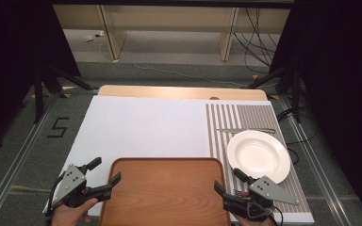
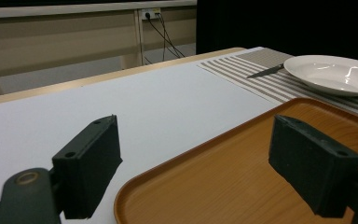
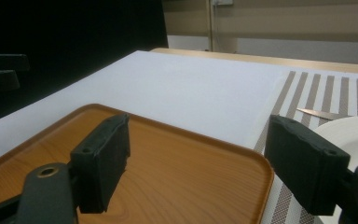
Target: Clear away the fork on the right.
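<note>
While the desk (image 1: 141, 127) is covered by a white sheet, a wooden tray (image 1: 165, 193) is seen at its near edge, between both claws. A white plate (image 1: 259, 155) is set on the striped mat just right of it. The left claw (image 1: 104, 175) and right claw (image 1: 226, 181) are spread wide, each straddling a tray corner, nothing gripped.

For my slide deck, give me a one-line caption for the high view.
Two open hand-held grippers, left gripper and right gripper, flank a wooden tray beside a white plate.
</note>
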The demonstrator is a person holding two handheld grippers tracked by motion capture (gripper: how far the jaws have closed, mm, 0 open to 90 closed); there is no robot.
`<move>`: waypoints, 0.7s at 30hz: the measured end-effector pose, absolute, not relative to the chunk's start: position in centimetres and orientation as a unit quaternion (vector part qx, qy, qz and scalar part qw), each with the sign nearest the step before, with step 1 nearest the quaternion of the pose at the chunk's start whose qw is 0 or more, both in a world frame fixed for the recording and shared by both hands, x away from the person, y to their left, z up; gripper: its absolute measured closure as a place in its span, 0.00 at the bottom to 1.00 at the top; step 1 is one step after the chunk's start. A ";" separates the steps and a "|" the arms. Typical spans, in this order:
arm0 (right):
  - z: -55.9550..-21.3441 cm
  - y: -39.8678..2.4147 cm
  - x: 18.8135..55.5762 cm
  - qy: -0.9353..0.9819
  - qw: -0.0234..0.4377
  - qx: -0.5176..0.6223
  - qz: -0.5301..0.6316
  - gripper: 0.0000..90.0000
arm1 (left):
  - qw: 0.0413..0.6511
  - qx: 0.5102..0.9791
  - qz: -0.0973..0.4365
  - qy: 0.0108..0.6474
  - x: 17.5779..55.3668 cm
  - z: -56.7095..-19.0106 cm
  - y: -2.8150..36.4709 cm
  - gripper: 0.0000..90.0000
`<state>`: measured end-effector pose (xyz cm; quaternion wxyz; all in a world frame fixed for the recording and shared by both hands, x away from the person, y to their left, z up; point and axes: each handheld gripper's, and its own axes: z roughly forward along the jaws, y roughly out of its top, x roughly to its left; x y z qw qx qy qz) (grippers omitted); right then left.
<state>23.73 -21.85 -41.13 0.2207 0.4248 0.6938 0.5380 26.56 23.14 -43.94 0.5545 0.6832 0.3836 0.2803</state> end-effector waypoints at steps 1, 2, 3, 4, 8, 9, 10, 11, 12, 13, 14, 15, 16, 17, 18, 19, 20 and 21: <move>-41.2 -21.8 23.8 0.691 0.222 0.422 0.543 0.26 | 0.554 0.683 0.280 0.384 26.6 -43.9 23.1 0.18; -41.1 -21.9 23.8 0.692 0.222 0.421 0.543 0.26 | 0.556 0.682 0.281 0.383 26.6 -43.9 23.1 0.18; -41.1 -21.9 23.7 0.693 0.219 0.421 0.542 0.26 | 0.554 0.683 0.280 0.383 26.5 -43.9 23.1 0.18; -41.1 -22.0 23.8 0.693 0.220 0.421 0.542 0.26 | 0.551 0.686 0.279 0.385 26.5 -43.9 23.2 0.18; -41.0 -22.1 23.8 0.694 0.221 0.426 0.537 0.25 | 0.554 0.686 0.280 0.380 26.4 -43.8 23.1 0.18; -41.0 -22.1 23.8 0.694 0.221 0.426 0.537 0.25 | 0.554 0.686 0.281 0.379 26.4 -43.8 23.1 0.18; -41.0 -22.1 23.8 0.692 0.220 0.427 0.538 0.25 | 0.554 0.686 0.280 0.379 26.4 -43.8 23.1 0.18; -41.0 -22.1 23.8 0.692 0.220 0.426 0.540 0.25 | 0.554 0.686 0.280 0.379 26.4 -43.8 23.1 0.18; -41.0 -22.2 23.8 0.693 0.227 0.429 0.533 0.25 | 0.554 0.686 0.281 0.379 26.4 -43.8 23.1 0.18; -41.0 -22.2 23.8 0.693 0.227 0.429 0.533 0.25 | 0.554 0.686 0.281 0.379 26.4 -43.8 23.1 0.18; -41.0 -22.3 23.8 0.694 0.225 0.427 0.535 0.25 | 0.554 0.686 0.281 0.379 26.4 -43.8 23.2 0.18; -41.0 -22.3 23.9 0.690 0.230 0.429 0.535 0.25 | 0.554 0.686 0.280 0.380 26.4 -43.8 23.1 0.18; -40.9 -22.5 23.9 0.689 0.229 0.428 0.539 0.25 | 0.554 0.686 0.281 0.380 26.4 -43.8 23.1 0.18; -40.9 -22.5 23.9 0.689 0.229 0.428 0.539 0.25 | 0.554 0.686 0.281 0.380 26.4 -43.8 23.1 0.18; -40.9 -22.6 23.9 0.690 0.232 0.426 0.537 0.25 | 0.555 0.686 0.280 0.379 26.5 -43.8 23.1 0.18; -40.7 -22.7 23.7 0.689 0.227 0.434 0.534 0.25 | 0.555 0.686 0.280 0.378 26.5 -43.8 23.0 0.18; -40.7 -22.8 23.7 0.691 0.230 0.430 0.534 0.25 | 0.554 0.687 0.280 0.378 26.4 -43.8 23.0 0.18; -40.6 -22.9 23.7 0.688 0.233 0.434 0.533 0.25 | 0.554 0.687 0.279 0.378 26.4 -43.8 23.0 0.18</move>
